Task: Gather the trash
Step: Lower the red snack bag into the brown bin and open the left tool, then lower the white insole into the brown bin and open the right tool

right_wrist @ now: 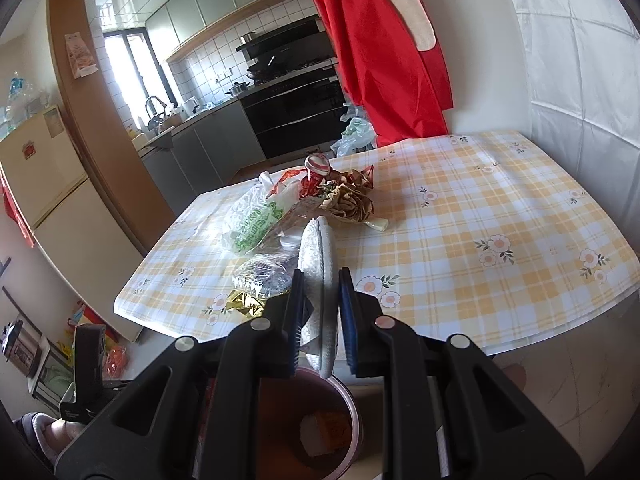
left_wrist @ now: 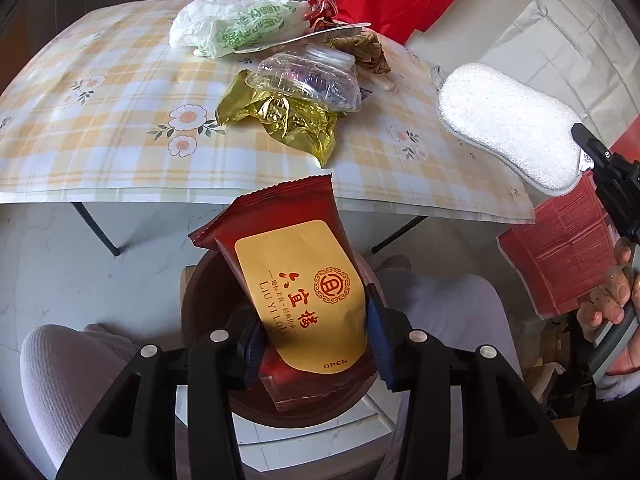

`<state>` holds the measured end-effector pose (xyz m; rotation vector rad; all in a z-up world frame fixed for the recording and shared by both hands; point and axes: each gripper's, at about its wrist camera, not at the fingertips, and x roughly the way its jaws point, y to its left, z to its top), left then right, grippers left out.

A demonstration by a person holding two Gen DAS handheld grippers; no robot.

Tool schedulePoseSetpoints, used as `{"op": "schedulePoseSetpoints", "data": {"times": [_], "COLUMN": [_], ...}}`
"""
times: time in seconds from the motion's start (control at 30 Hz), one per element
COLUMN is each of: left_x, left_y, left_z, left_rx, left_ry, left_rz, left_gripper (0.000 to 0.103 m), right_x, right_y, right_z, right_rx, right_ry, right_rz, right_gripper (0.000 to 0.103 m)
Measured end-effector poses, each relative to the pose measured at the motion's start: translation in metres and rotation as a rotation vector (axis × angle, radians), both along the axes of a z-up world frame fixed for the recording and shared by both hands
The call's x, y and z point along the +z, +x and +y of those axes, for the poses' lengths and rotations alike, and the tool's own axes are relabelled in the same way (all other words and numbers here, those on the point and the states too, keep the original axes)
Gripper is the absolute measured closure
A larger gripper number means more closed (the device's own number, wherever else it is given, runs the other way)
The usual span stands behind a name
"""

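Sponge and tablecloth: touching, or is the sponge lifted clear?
Apart. The left wrist view shows the sponge held up in the right gripper, hanging past the tablecloth's edge with floor behind it.

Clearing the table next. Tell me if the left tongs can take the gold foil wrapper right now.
Probably not yet: the left tongs hold a red snack packet over the bin. Nothing blocks the gold foil wrapper near the table edge.
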<state>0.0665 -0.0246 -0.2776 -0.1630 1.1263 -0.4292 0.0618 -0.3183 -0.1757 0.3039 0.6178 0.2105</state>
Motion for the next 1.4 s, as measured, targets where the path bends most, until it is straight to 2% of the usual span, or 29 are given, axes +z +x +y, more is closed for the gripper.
{"op": "schedulePoseSetpoints", "data": {"times": [0.07, 0.13, 0.4, 0.5, 0.7, 0.9, 1.0, 1.17, 1.3, 1.4], "left_x": [0.002, 0.008, 0.05, 0.068, 0.097, 0.099, 0.092, 0.082, 0.08, 0.078], "left_y": [0.0, -0.001, -0.004, -0.004, -0.008, -0.013, -0.014, -0.015, -0.016, -0.015], "left_z": [-0.001, 0.001, 0.022, 0.037, 0.066, 0.086, 0.091, 0.095, 0.094, 0.093], "left_rx": [-0.002, 0.007, 0.091, 0.147, 0.257, 0.297, 0.304, 0.315, 0.312, 0.309], "left_ry": [-0.001, -0.004, -0.005, -0.02, 0.015, 0.03, 0.035, 0.031, 0.034, 0.046], "left_rz": [-0.013, -0.04, -0.196, -0.243, -0.342, -0.353, -0.335, -0.316, -0.319, -0.321], "left_gripper": [0.052, 0.04, 0.016, 0.012, 0.008, 0.007, 0.007, 0.007, 0.007, 0.007], "right_x": [0.002, 0.003, 0.004, 0.002, -0.022, -0.049, -0.056, -0.055, -0.055, -0.056], "right_y": [-0.003, -0.004, -0.008, -0.011, -0.015, -0.012, -0.012, -0.011, -0.01, -0.009], "right_z": [0.002, 0.005, 0.025, 0.04, 0.079, 0.106, 0.113, 0.111, 0.105, 0.1], "right_rx": [0.004, 0.012, 0.089, 0.141, 0.258, 0.327, 0.344, 0.317, 0.27, 0.242], "right_ry": [-0.008, -0.007, -0.011, -0.018, -0.033, -0.004, 0.013, 0.003, -0.029, -0.046], "right_rz": [-0.005, -0.004, 0.014, 0.032, 0.123, 0.221, 0.25, 0.244, 0.237, 0.232], "right_gripper": [0.083, 0.083, 0.083, 0.083, 0.083, 0.082, 0.078, 0.064, 0.039, 0.027]}}
